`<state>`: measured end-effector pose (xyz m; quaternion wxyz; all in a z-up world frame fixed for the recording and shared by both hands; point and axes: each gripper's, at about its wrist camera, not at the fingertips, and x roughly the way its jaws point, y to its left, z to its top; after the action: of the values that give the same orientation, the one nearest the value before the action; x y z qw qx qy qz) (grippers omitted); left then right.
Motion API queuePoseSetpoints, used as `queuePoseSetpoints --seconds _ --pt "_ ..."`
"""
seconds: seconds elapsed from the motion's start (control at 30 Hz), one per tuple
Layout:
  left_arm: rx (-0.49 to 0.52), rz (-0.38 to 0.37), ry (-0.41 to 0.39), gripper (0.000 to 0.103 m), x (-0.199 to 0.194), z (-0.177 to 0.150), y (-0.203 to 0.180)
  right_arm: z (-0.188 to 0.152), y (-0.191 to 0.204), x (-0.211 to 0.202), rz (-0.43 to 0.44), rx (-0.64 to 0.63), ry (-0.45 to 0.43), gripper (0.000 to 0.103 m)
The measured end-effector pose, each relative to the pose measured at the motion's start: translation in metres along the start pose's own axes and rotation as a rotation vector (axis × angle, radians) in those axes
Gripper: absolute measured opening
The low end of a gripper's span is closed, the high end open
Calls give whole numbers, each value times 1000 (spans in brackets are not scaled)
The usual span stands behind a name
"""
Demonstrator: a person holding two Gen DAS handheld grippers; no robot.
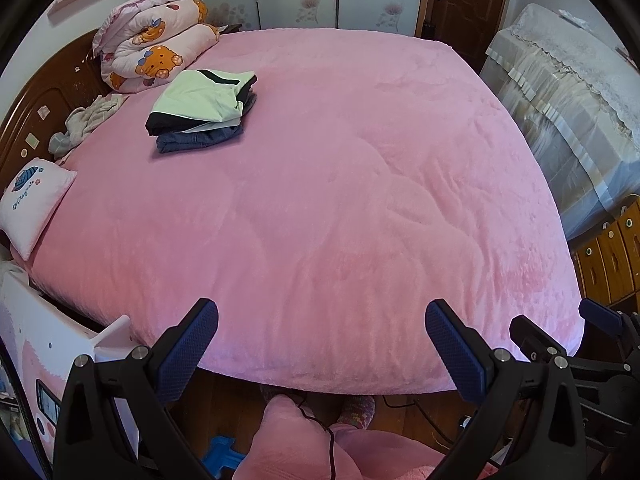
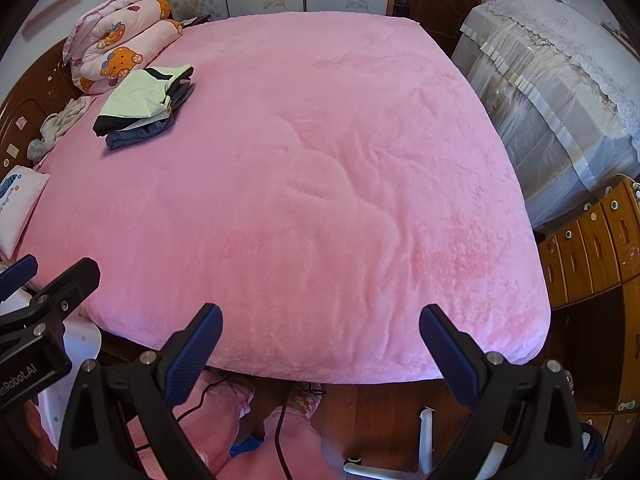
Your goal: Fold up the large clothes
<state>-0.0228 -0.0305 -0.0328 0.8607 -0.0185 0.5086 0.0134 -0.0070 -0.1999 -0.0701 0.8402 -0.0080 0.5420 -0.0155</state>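
A stack of folded clothes [image 1: 204, 110] lies at the far left of the pink bed [image 1: 320, 200], pale green on top, then black, then denim. The same stack of folded clothes [image 2: 146, 106] shows in the right wrist view. A crumpled grey-white garment [image 1: 86, 124] lies by the headboard, left of the stack. My left gripper [image 1: 322, 344] hangs open over the bed's near edge, nothing between its fingers. My right gripper [image 2: 320, 344] is open too, at the same edge, empty. Each gripper shows at the side of the other's view.
A rolled cartoon quilt [image 1: 154, 46] and a small pillow [image 1: 34, 202] sit along the wooden headboard. A covered piece of furniture [image 1: 568, 92] and wooden drawers [image 2: 592, 240] stand right of the bed. A person's pink-trousered legs [image 1: 304, 440] and a cable are below.
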Motion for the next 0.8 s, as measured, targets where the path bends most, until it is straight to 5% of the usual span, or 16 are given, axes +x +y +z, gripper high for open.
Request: queuePoseSetpoints --seconds 0.8 --pt "-15 19 -9 103 -8 -1 -9 -2 -5 3 12 6 1 99"
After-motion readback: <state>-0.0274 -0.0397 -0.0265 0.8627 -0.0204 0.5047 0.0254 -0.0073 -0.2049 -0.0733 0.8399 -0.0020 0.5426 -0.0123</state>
